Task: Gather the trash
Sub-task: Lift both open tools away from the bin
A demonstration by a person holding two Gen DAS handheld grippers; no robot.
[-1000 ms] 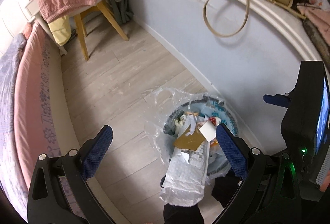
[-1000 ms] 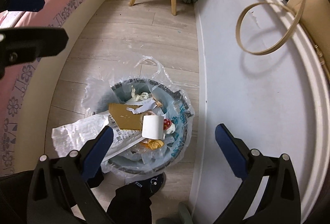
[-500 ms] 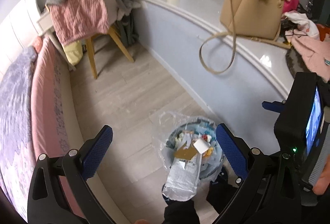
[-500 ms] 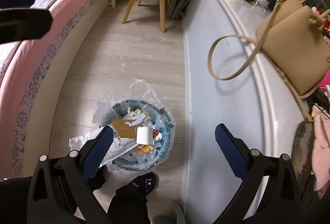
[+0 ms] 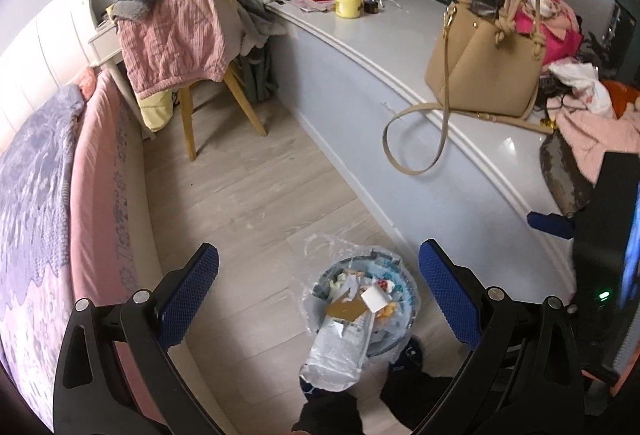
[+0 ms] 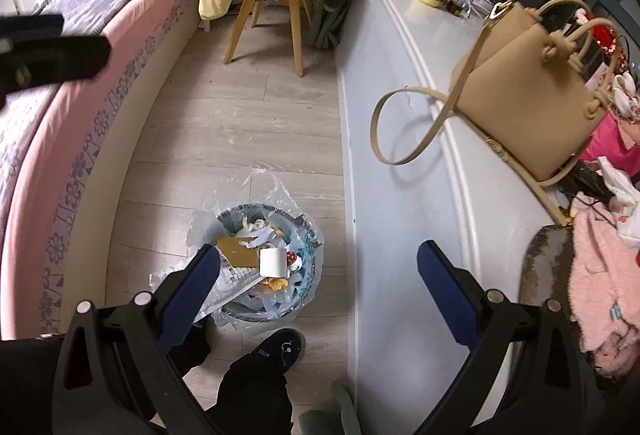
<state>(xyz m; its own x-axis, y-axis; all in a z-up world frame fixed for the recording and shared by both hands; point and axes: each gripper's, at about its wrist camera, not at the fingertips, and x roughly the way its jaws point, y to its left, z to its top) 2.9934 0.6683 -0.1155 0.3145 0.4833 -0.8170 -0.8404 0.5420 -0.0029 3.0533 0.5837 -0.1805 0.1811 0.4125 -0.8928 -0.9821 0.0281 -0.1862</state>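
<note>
A round trash bin (image 5: pixel 408 289) lined with a clear plastic bag stands on the wood floor by the grey ledge wall; it also shows in the right wrist view (image 6: pixel 308 247). It is full of trash: brown cardboard (image 6: pixel 236 255), a white paper roll (image 6: pixel 274 263), crumpled paper and a silver-white plastic bag (image 5: pixel 340 351) hanging over its rim. My left gripper (image 5: pixel 318 291) is open and empty, high above the bin. My right gripper (image 6: pixel 318 291) is open and empty, high above the bin's right side.
A pink and lilac bed (image 5: pixel 48 195) runs along the left. A wooden chair (image 5: pixel 216 91) draped with a pink blanket stands at the back. A tan handbag (image 5: pixel 484 67), clothes, a yellow container (image 5: pixel 349 3) and bottles sit on the ledge. The person's slippered foot (image 6: pixel 280 347) is by the bin.
Both grippers have risen well above the bin and tilted up, so the bin looks smaller and the ledge with the handbag has come into view. Both stayed open and empty.
</note>
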